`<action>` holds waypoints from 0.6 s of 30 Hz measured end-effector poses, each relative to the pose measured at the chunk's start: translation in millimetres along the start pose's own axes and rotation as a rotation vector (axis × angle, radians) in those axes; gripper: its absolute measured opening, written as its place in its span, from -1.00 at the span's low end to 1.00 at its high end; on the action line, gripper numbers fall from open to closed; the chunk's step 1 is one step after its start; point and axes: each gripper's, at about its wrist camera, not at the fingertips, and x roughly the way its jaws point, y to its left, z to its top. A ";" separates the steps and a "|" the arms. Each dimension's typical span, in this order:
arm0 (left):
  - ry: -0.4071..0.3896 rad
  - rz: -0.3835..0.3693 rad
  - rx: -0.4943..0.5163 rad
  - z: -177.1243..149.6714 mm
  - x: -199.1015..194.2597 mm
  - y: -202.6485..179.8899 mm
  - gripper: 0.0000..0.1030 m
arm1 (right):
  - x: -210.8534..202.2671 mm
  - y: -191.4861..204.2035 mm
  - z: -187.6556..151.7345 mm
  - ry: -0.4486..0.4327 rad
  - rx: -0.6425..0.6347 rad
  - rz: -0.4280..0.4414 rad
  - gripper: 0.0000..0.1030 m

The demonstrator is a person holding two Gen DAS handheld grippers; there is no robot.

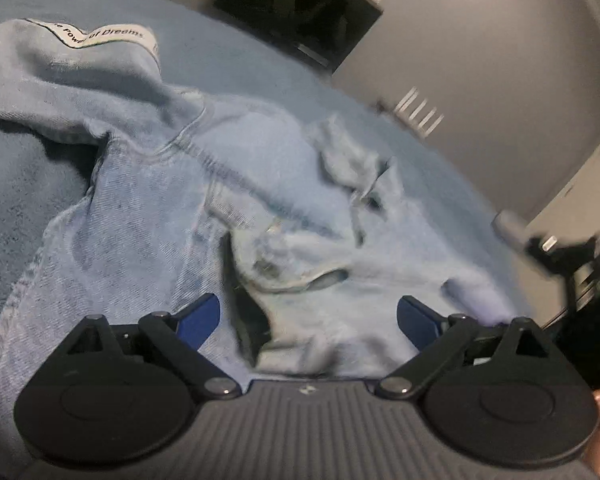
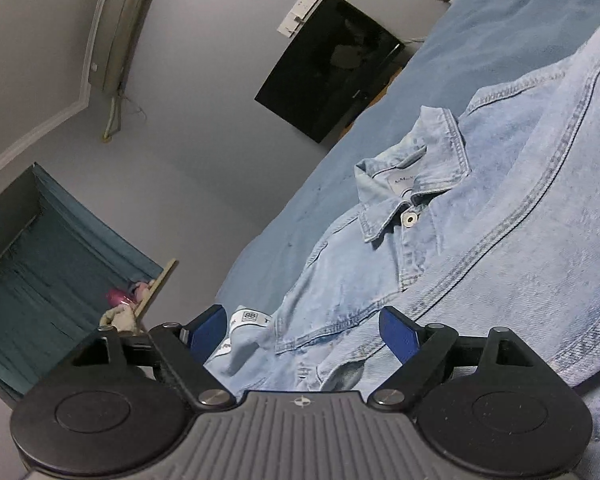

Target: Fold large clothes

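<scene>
A light blue denim jacket (image 1: 260, 208) lies crumpled on a blue bed cover (image 1: 228, 60). In the left wrist view a sleeve with a white printed band (image 1: 100, 36) runs to the upper left. My left gripper (image 1: 308, 320) is open just above the jacket's front, its blue fingertips (image 1: 200, 320) apart. In the right wrist view the jacket (image 2: 480, 220) shows its collar (image 2: 416, 176) and a metal button (image 2: 410, 219). My right gripper (image 2: 300, 330) is open, low over the jacket's edge, with denim lying between the spread jaws. The right gripper also shows blurred in the left wrist view (image 1: 556, 252).
A black TV (image 2: 328, 64) hangs on the grey wall beyond the bed. An air conditioner (image 2: 118, 36) sits high on the wall. A window with blue curtains (image 2: 48, 264) and soft toys (image 2: 120, 312) lies at the left. A white rack (image 1: 416, 110) stands past the bed.
</scene>
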 end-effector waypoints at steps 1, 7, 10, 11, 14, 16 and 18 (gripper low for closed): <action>0.016 0.005 0.010 -1.6 4.7 0.1 0.75 | -0.5 0.0 -0.3 0.002 -0.001 -0.001 0.68; 0.052 0.018 0.067 6.5 33.3 -6.5 -0.40 | -10.3 8.4 -8.2 0.010 -0.075 -0.166 0.68; 0.016 0.034 0.141 3.2 30.5 -14.2 -0.56 | -36.9 17.2 -13.6 -0.013 -0.181 -0.405 0.67; -0.006 0.048 0.167 3.1 28.2 -17.0 -0.58 | -47.9 15.8 -16.3 -0.014 -0.186 -0.489 0.67; -0.093 0.087 0.234 7.3 14.9 -25.3 -0.68 | -75.0 9.3 -22.2 -0.031 -0.210 -0.661 0.68; -0.178 0.143 0.254 12.6 2.9 -28.1 -0.68 | -79.6 2.8 -20.6 -0.032 -0.202 -0.742 0.65; -0.196 0.185 0.229 19.6 -3.2 -20.8 -0.69 | -80.0 -3.3 -15.3 -0.064 -0.195 -0.781 0.62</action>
